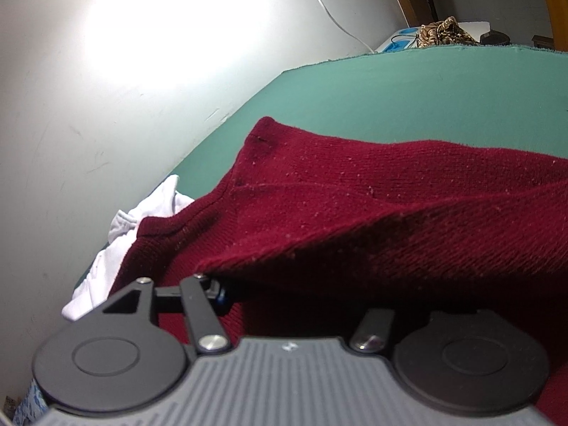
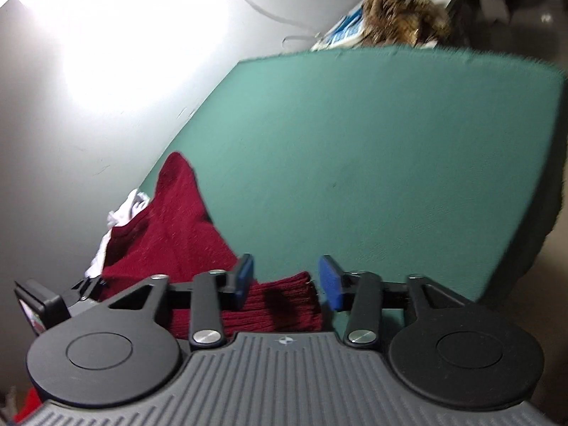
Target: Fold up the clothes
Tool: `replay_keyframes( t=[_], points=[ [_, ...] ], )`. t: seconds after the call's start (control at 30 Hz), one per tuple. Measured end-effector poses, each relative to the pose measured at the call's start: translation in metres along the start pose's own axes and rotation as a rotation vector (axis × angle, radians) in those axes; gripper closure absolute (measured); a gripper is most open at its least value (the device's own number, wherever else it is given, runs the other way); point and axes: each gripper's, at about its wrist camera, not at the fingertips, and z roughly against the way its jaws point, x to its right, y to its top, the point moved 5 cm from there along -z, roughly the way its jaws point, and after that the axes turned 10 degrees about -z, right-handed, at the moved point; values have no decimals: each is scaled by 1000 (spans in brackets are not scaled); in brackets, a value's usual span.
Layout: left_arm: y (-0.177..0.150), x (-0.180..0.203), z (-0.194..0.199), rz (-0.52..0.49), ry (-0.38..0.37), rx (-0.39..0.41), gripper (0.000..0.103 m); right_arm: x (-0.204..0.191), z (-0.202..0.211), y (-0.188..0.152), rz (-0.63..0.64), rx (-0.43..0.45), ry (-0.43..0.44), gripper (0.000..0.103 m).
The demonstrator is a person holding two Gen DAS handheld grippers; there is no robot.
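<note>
A dark red knit sweater (image 1: 355, 206) lies on the green table cover (image 1: 426, 99). In the left wrist view a raised fold of it drapes over my left gripper (image 1: 284, 291) and hides both fingertips, so I cannot tell how the jaws stand. In the right wrist view my right gripper (image 2: 285, 280) is open, its blue pads (image 2: 330, 282) apart, with a ribbed edge of the sweater (image 2: 277, 305) lying low between them. The rest of the sweater (image 2: 170, 227) lies to the left.
A white garment (image 1: 117, 234) lies beside the sweater at the table's left edge, against a pale wall (image 1: 71, 106). It also shows in the right wrist view (image 2: 124, 213). A brown patterned cloth (image 1: 443, 32) and blue-white items sit beyond the far edge.
</note>
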Motion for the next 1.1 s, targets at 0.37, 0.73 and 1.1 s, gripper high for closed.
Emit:
replay_keyframes(
  t=[0.37, 0.73, 1.1],
  points=[
    [-6, -5, 7, 40, -48, 25, 41, -55, 90, -36, 184, 6, 253, 100],
    [-10, -2, 11, 37, -62, 47, 37, -14, 91, -110, 209, -38, 18, 67],
    [-10, -5, 10, 80, -77, 28, 36, -21, 44, -111, 303, -43, -25, 66]
  ],
)
